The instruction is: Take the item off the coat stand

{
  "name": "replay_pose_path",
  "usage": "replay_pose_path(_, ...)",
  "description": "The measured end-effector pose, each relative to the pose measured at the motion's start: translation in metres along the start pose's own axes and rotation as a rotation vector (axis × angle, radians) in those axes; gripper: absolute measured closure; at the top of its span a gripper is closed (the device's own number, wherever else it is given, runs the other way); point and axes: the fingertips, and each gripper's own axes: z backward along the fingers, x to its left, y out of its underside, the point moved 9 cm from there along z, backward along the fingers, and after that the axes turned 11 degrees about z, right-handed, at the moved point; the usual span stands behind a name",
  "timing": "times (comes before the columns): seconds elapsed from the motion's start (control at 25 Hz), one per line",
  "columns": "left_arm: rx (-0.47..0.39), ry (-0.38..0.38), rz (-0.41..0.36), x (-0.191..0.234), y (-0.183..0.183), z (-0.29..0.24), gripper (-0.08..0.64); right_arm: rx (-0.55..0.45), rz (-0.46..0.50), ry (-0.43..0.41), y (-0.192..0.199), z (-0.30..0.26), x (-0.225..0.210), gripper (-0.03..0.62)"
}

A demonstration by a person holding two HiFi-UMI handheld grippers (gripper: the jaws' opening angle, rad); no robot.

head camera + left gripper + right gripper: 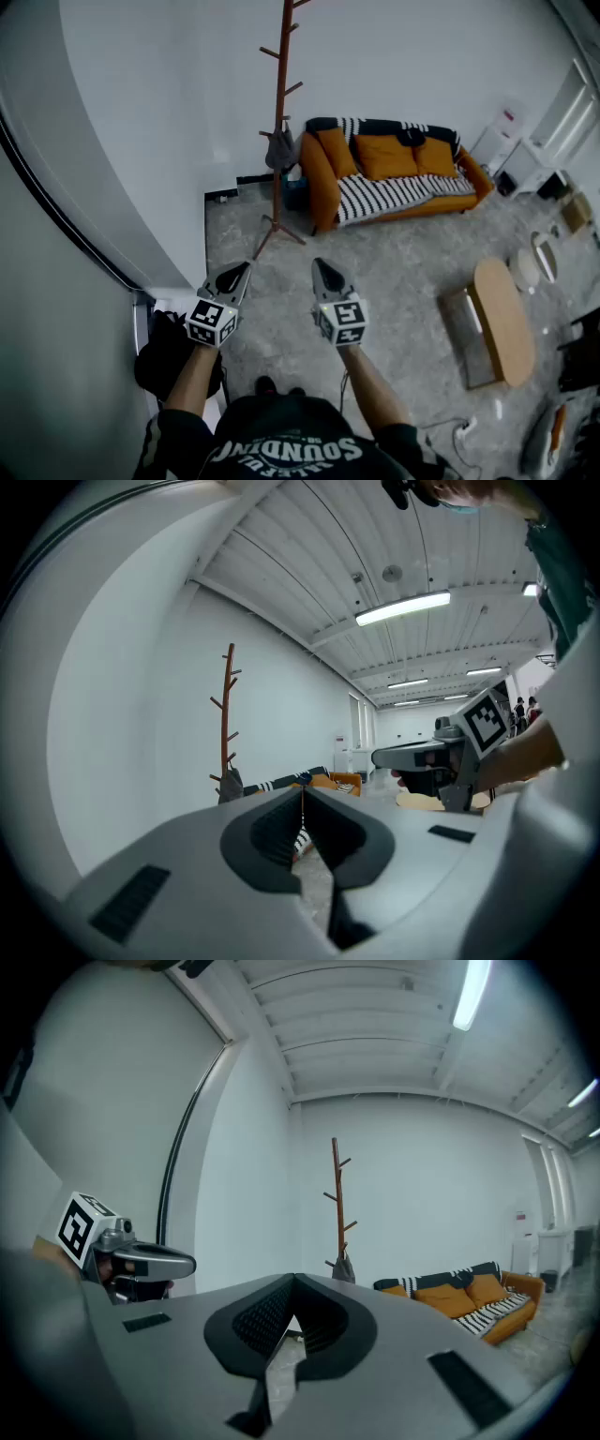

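A tall brown wooden coat stand (279, 112) rises by the white wall, left of the sofa. A small grey item (279, 150) hangs from a low peg; it also shows as the grey item (231, 785) and the grey item (344, 1267). My left gripper (236, 272) and right gripper (325, 271) are held side by side, well short of the stand, both pointing toward it. Each has its jaws closed together with nothing between them. The coat stand (227, 724) lies ahead in the left gripper view, and the coat stand (338, 1208) in the right gripper view.
An orange sofa (394, 169) with a striped throw stands right of the stand. A wooden oval table (502, 319) sits at the right. A dark bag (169, 356) lies by the wall at my left. Grey floor stretches between me and the stand.
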Motion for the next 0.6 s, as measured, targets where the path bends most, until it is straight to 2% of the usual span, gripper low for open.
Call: replay_pose_path(0.6, -0.002, 0.018, 0.004, 0.012, 0.001, -0.005, 0.558, -0.009, 0.004, 0.005, 0.003, -0.007, 0.005, 0.594)
